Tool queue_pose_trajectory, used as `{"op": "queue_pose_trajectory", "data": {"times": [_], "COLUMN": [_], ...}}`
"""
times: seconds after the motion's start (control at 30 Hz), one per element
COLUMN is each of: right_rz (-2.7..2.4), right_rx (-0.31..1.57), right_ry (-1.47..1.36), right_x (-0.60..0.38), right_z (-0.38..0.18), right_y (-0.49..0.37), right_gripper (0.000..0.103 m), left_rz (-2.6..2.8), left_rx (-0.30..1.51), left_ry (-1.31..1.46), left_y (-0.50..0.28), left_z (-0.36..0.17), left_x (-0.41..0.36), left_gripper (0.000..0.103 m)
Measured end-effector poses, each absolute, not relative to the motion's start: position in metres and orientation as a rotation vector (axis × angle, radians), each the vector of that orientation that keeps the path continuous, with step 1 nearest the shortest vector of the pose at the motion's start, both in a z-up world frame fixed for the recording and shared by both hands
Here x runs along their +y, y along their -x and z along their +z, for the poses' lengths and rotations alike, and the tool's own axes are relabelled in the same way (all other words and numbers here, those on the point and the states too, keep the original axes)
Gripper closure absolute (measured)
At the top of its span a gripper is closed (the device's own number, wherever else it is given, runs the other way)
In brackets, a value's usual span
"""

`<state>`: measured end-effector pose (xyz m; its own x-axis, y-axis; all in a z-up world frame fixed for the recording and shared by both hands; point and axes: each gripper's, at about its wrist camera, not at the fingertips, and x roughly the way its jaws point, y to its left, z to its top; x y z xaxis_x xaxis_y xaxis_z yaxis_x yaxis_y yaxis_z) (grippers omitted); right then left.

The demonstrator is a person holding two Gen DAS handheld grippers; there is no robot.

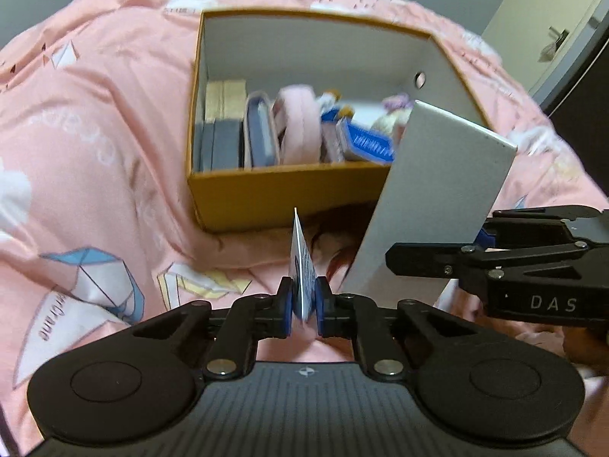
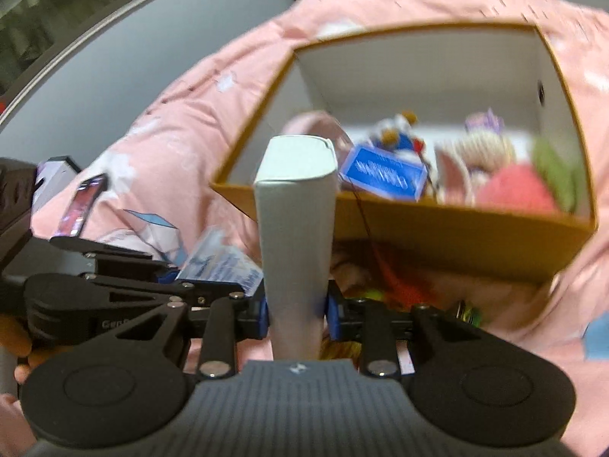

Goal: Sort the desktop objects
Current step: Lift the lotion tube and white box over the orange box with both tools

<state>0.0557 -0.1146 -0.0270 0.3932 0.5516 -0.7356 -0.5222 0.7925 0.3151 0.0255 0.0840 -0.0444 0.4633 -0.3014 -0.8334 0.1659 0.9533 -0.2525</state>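
A pink quilt covers the bed — printed with paper boats and clouds. Beyond it stand a grey wall and a pale door.

Matt cardboard storage box, white inside; soft printed cotton-like quilt; smooth matt white carton; glossy paper card.

Open yellow cardboard box with white inside sat on pink bedding, crowded with small boxes, a pink pouch, a blue card packet and plush toys, flat white box held upright before its near wall, thin blue-and-white card held edge-on nearby
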Motion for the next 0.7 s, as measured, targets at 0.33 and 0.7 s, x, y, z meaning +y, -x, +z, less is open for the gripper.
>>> {"op": "queue_pose_trajectory", "data": {"times": [0.33,0.7], "right_rz": [0.753,0.724], "right_rx": [0.748,0.564], "right_ry": [0.118,0.219], "right_x": [-0.118,-0.120], "right_z": [0.033,0.083], "right_y": [-0.046,-0.062], "right_gripper": [0.073,0.073], "left_rz": [-0.286,-0.287], "left_rx": [0.906,0.741], "left_ry": [0.166,0.158], "left_y": [-0.023,-0.044], "left_z": [0.012,0.068], "left_x": [0.094,0.099], "left_gripper": [0.091,0.091]}}
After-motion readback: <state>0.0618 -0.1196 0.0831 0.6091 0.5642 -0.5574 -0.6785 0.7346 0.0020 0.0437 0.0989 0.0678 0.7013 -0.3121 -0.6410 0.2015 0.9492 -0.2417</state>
